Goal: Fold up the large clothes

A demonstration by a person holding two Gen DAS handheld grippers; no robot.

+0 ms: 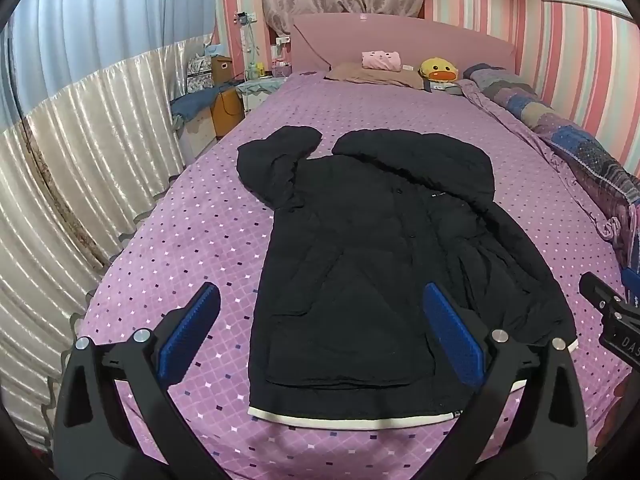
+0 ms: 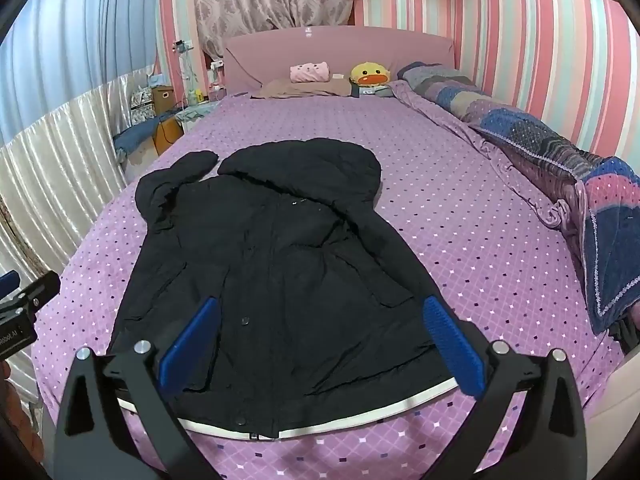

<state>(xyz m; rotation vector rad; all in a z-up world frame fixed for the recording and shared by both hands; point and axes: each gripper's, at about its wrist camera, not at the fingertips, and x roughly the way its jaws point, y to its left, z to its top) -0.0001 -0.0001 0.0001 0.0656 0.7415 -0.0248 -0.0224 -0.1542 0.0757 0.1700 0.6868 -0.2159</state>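
Note:
A large black hooded jacket (image 1: 372, 264) with a white hem lies flat, front up, on the purple bed (image 1: 192, 240); hood toward the headboard, its left sleeve bent up beside the hood. It also shows in the right wrist view (image 2: 272, 280). My left gripper (image 1: 320, 316) is open and empty, hovering above the jacket's lower left part. My right gripper (image 2: 320, 328) is open and empty above the jacket's lower right part, near the hem. The right gripper's body shows at the left wrist view's right edge (image 1: 612, 316).
A rolled patchwork quilt (image 2: 560, 160) lies along the bed's right side by the striped wall. Pillows (image 1: 380, 68) and a yellow duck plush (image 1: 438, 70) sit at the headboard. A nightstand and boxes (image 1: 216, 96) stand left of the bed, beside curtains.

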